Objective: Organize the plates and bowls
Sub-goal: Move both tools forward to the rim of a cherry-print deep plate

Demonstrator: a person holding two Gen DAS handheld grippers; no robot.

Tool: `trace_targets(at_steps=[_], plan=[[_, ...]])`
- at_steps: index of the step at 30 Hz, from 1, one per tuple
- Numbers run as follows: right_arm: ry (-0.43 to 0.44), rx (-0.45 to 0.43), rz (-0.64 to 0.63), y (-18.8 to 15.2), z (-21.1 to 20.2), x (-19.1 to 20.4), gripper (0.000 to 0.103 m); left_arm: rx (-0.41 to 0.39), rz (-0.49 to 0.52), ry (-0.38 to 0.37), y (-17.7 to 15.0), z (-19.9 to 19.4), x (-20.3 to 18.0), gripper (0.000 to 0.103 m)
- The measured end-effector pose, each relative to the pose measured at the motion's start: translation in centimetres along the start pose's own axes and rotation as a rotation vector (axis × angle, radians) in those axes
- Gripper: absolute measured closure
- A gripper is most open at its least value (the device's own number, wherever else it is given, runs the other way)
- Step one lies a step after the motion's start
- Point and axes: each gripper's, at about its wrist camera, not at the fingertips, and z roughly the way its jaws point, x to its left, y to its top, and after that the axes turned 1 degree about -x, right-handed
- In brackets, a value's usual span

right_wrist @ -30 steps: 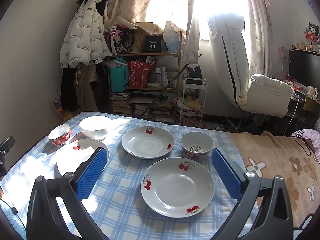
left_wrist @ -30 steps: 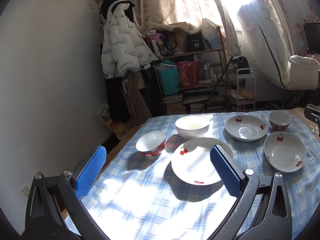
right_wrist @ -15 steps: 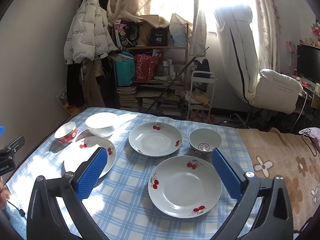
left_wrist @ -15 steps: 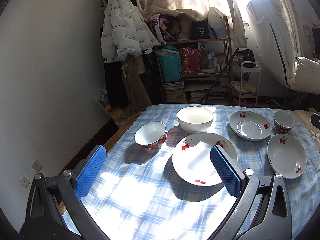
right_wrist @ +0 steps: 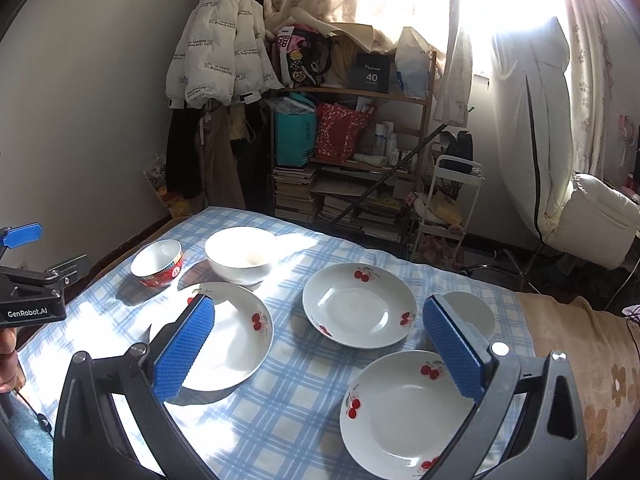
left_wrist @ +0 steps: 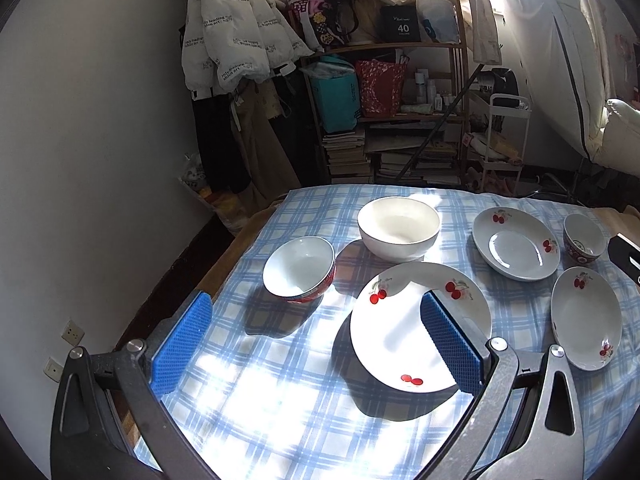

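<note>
Both grippers, left point(left_wrist: 316, 344) and right point(right_wrist: 320, 350), have been lowered toward cherry-printed plates point(left_wrist: 420, 326), jaws held wide, empty.

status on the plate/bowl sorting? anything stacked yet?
Done: nothing; all three cherry plates and three bowls lie separately on the checked cloth. In hand: nothing; left gripper and right gripper open, hovering. Left: all stacking.

black claw point(left_wrist: 316, 338) frames, blue dimpled pads point(right_wrist: 182, 352), silver screws; white "GenRobot.AI" lettering
</note>
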Motion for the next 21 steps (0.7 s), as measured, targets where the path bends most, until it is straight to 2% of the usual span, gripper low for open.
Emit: trace_targets(at_steps=[4,10,12,16,18,21], plan=[[0.014,0.013,-0.002,1.3,2.1,0.6,0.000,0.051,-0.003,-0.005,0.7,2.5,0.0,0.001],[0.040,0.086,-0.016,2.2,6.0,1.3,0.002,0.111,-0.030,-0.028,0.4,6.4,0.3,0.001],[0.046,0.115,-0.015,2.1,7.4,1.4,0.011,0.134,-0.039,-0.036,0.1,7.8,0.3,0.001],[0.061,0.190,0.024,1.4,10.4,1.3,0.013,0.189,-0.071,-0.059,-0.9,10.5,0.4,0.001],[0.073,0.216,0.025,0.8,11.8,1.4,0.021,0.220,-0.078,-0.067,-1.4,11.6,0.2,0.001],[0.069,0.252,0.026,-0.2,14.0,1.6,0.023,0.259,-0.081,-0.075,-2.1,13.3,-0.2,0.001]])
